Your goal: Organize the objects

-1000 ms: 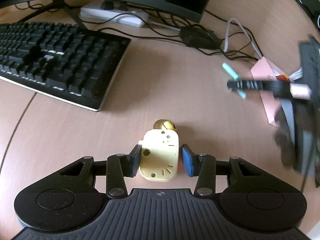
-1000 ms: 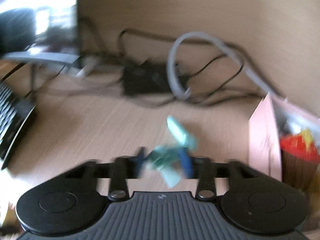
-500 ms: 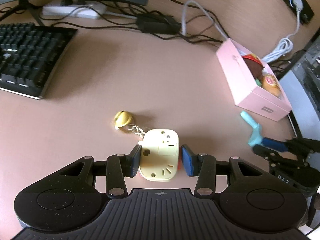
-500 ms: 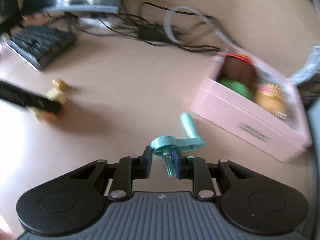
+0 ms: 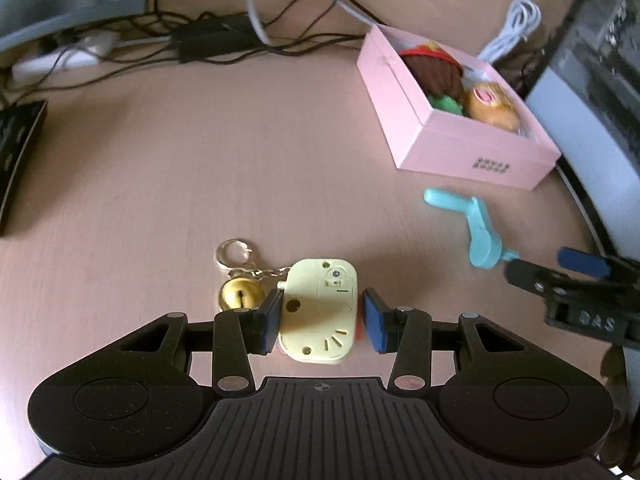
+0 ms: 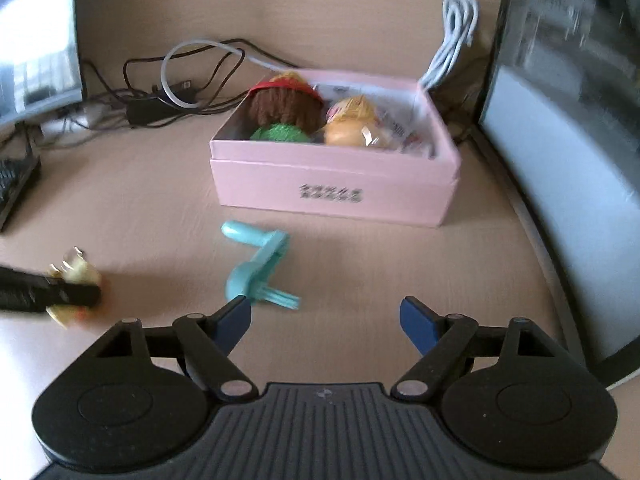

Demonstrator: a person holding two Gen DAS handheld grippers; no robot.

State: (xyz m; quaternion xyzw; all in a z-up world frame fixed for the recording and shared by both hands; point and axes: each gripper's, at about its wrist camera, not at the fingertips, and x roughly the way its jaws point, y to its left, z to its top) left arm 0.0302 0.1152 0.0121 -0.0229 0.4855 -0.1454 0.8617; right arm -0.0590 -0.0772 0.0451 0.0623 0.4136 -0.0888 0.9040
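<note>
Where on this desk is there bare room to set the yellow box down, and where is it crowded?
The widest bare stretch of desk lies between the keyboard, the tangled cables and the pink box. Another runs before the pink box's front wall, left of the teal crank. The pink box is full of toys; the back edge is cable clutter.

Left tongs [image 5: 320, 316] clamped, right tongs [image 6: 325, 317] apart

We saw wooden desk [image 5: 192, 168] carrying pink box [image 6: 332, 188], teal crank [image 6: 256, 264], keyboard [image 5: 16, 152], tangled cables [image 5: 224, 40], gold bell [image 5: 240, 294].
</note>
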